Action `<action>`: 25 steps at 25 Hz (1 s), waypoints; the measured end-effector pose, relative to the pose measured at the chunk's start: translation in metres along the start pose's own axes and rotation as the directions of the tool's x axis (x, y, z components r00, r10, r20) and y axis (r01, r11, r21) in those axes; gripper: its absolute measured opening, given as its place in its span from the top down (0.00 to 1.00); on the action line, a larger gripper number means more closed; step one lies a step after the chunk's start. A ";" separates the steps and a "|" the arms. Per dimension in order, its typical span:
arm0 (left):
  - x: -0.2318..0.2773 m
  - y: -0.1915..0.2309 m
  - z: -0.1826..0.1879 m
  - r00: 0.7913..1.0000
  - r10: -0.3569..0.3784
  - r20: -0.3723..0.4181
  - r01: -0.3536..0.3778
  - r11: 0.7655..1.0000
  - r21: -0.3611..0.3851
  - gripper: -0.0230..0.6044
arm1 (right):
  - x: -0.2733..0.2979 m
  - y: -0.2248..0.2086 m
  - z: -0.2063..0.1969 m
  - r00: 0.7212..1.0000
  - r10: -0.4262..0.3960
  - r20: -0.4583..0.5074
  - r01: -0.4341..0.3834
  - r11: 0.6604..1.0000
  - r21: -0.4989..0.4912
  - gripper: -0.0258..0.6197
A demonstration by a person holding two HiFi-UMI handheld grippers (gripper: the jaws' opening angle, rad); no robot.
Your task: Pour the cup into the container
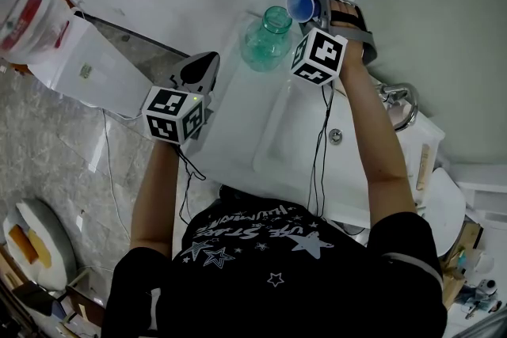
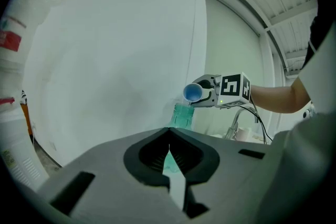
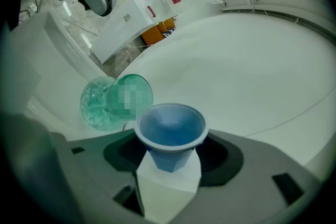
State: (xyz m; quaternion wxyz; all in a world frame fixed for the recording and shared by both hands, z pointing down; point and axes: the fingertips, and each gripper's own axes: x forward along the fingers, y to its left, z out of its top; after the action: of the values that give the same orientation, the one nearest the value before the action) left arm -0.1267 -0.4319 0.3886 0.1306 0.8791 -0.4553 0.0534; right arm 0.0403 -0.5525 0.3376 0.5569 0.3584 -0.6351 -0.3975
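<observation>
Right claw (image 1: 311, 6) grips the small blue plastic cup (image 3: 170, 131), tipped sideways with its rim just above the mouth of the translucent green bottle (image 1: 265, 39) (upright on the white counter (image 1: 238, 131)). Left claw (image 2: 169, 147) hovers nearby, clenched and empty.

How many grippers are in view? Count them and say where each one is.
2. The left gripper, shut and empty, is at the left edge of the sink. The right gripper holds the blue cup tipped over the green bottle.
</observation>
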 end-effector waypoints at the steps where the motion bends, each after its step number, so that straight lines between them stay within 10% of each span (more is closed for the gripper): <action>1: -0.001 0.000 0.001 1.000 0.001 0.002 -0.001 1.000 0.001 0.95 | -0.001 0.000 0.000 1.000 0.003 0.002 -0.003 1.000 0.011 0.52; 25: -0.048 -0.036 -0.019 1.000 0.023 0.000 -0.023 0.999 -0.030 0.95 | -0.059 0.057 0.016 0.956 0.172 0.237 -0.275 0.804 0.527 0.51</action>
State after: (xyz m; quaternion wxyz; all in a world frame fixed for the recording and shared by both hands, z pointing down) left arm -0.1246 -0.3691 0.3899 0.1429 0.8717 -0.4663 0.0479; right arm 0.0315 -0.4733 0.3634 0.4132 0.3899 -0.8076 -0.1579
